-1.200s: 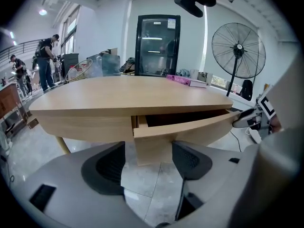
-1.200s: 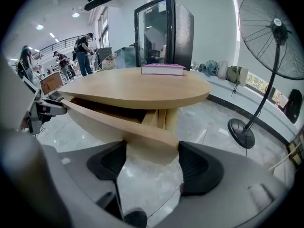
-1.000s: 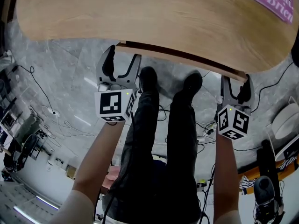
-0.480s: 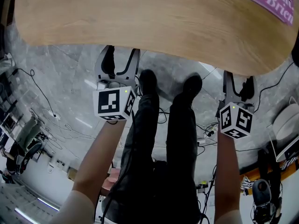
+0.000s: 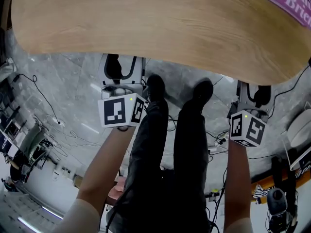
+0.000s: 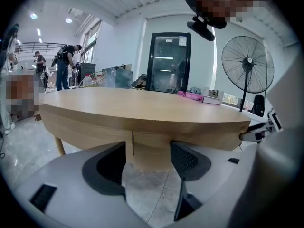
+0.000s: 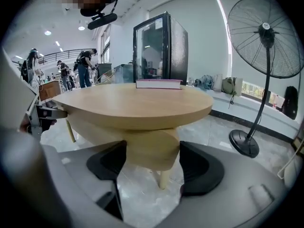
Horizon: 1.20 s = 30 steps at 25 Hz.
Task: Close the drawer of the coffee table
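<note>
Head view: left gripper (image 5: pixel 124 67), jaws released after narrowing slightly, and right gripper (image 5: pixel 255 92), jaws likewise released, grasp nothing at the tabletop's (image 5: pixel 146 23) near edge, where the drawer (image 6: pixel 152 156) seems nearly home beneath; press squarely and evenly.

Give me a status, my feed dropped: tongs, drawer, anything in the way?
Left tongs open, just narrowed slightly, gripping nothing. Right tongs open, empty. Drawer front looks flush under the tabletop. Nothing in the way.
</note>
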Motion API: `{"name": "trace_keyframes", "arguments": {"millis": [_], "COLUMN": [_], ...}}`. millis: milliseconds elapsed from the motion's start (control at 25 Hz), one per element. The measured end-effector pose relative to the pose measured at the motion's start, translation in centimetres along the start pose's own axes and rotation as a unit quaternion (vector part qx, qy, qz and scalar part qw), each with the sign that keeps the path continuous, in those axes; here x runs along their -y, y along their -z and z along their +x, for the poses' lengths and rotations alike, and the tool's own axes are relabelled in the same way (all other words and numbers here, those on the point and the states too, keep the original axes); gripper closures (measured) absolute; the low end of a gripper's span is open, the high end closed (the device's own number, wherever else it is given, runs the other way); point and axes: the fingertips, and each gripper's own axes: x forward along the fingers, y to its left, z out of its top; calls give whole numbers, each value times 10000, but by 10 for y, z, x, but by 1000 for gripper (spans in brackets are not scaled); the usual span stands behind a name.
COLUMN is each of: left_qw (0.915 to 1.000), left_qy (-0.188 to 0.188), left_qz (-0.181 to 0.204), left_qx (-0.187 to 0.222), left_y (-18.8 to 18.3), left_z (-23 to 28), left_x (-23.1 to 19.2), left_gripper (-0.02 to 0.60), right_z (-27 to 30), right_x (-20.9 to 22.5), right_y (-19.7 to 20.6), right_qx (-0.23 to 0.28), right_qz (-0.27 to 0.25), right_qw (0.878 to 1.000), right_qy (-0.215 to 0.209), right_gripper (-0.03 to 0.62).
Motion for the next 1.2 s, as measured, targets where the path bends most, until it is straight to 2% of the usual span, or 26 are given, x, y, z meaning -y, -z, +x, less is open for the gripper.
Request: {"name": "trace_keyframes", "arguments": {"millis": [200,720,1040,1200], "left_qw": [9997,9987,9984,9985], "left_qy": [9,33,52,107], "left_qz": [-24,52,24,124], "left_qx": [240,497,560,531], "left_y": [-2,-7,-6,-8], "left_z": [2,15,17,18], "left_x": [-5,0,9,11], "left_gripper": [291,293,351,354], "right_z": [3,13,15,15], "right_x": [-5,3,5,6], "right_y": [-3,-9,-8,-10], "right_qx": [275,685,741,751], "right_qz": [-113,-262,-310,-321], "right_qw": [9996,9973,9968,9967], "right_qy": [-12,-33,-46,-48], "right_gripper": [233,233,233,235]}}
